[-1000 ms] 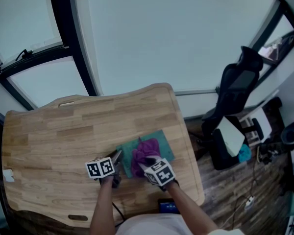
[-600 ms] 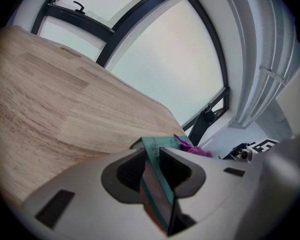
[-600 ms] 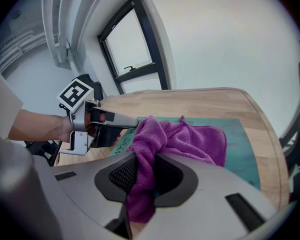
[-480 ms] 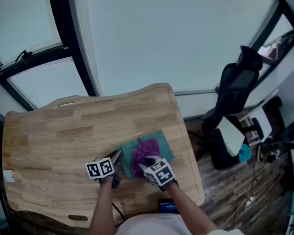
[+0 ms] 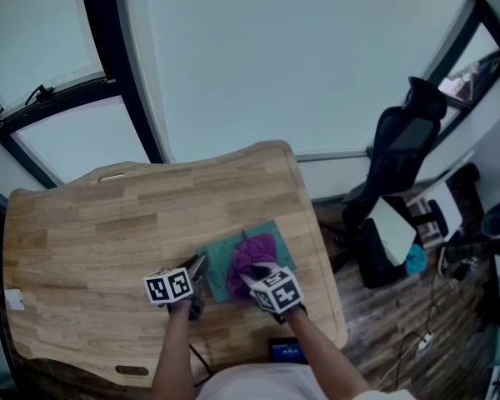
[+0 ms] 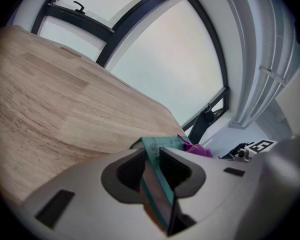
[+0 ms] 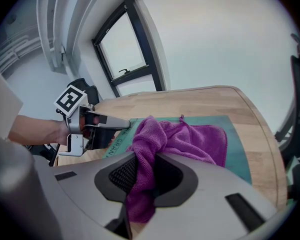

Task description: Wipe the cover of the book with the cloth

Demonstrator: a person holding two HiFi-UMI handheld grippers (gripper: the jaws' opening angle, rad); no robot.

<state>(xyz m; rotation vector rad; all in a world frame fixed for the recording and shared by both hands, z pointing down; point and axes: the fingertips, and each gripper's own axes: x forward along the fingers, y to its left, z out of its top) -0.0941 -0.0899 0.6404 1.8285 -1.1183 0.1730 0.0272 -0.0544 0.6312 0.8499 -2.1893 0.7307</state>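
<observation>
A teal book [image 5: 279, 244] lies flat near the right front of the wooden table [image 5: 108, 223]. A bunched purple cloth [image 5: 254, 255] rests on its cover. My right gripper [image 5: 254, 273] is shut on the cloth [image 7: 190, 139], a fold of which runs between the jaws [image 7: 146, 166], and holds it down on the book [image 7: 237, 149]. My left gripper [image 5: 198, 270] is at the book's left edge, with its jaws closed on the teal cover's edge [image 6: 157, 169]. The cloth [image 6: 195, 148] peeks out behind the book in the left gripper view. My left gripper [image 7: 122, 125] shows in the right gripper view.
The table's right edge [image 5: 321, 248] runs close beside the book. A black office chair [image 5: 400, 157] stands on the floor to the right. Large windows with dark frames [image 5: 137, 73] lie beyond the table. A small white tag [image 5: 12, 298] sits at the table's left edge.
My right gripper and the purple cloth have slid slightly to the right across the book's cover. The left gripper has stayed put on the book's edge.
</observation>
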